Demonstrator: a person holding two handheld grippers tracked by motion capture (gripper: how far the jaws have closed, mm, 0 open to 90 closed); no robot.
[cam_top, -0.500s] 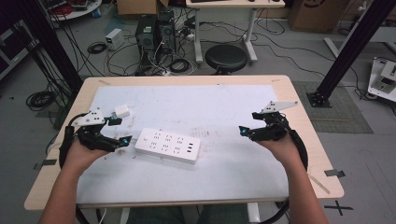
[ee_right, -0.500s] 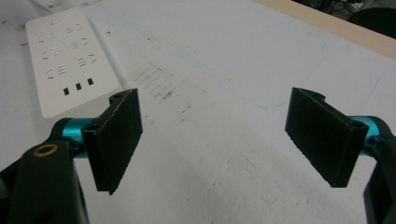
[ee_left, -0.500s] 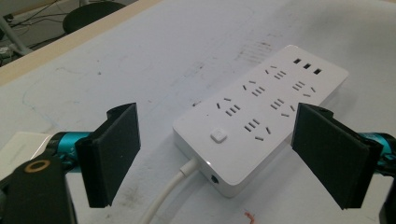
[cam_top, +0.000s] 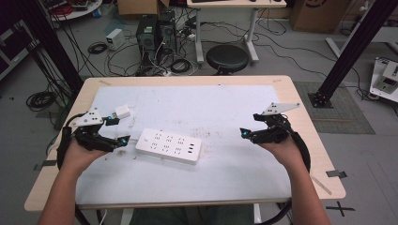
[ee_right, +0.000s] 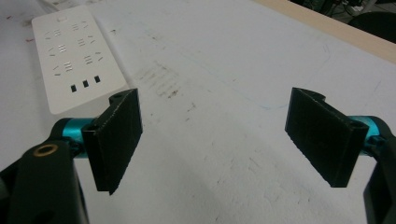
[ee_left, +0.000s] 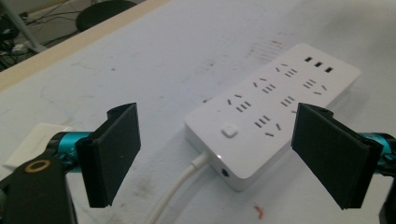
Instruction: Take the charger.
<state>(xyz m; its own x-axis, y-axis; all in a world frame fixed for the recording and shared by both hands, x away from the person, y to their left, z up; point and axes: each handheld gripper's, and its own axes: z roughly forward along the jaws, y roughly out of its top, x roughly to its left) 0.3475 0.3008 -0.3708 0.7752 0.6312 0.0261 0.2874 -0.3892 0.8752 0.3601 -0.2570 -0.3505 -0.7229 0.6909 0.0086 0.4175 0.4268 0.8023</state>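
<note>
The table (cam_top: 281,178) is seen with its white mat, and on it, left of centre, the power strip (cam_top: 168,146) is laid flat, slightly slanted, its cord end turned toward the left tongs (cam_top: 119,128). Those tongs are held wide apart just beside the strip's near end, nothing gripped between them; in the left gripper view the strip's switch (ee_left: 229,130) and cord (ee_left: 180,186) are lined up between the jaws. The right tongs (cam_top: 243,132) are likewise parted and empty, held well off to the strip's right. A small white adapter (cam_top: 123,112) is spotted just beyond the left tongs. For a clean pickup, the adapter is probably best taken squarely across its flat sides, the strip steadied by the right tongs.
</note>
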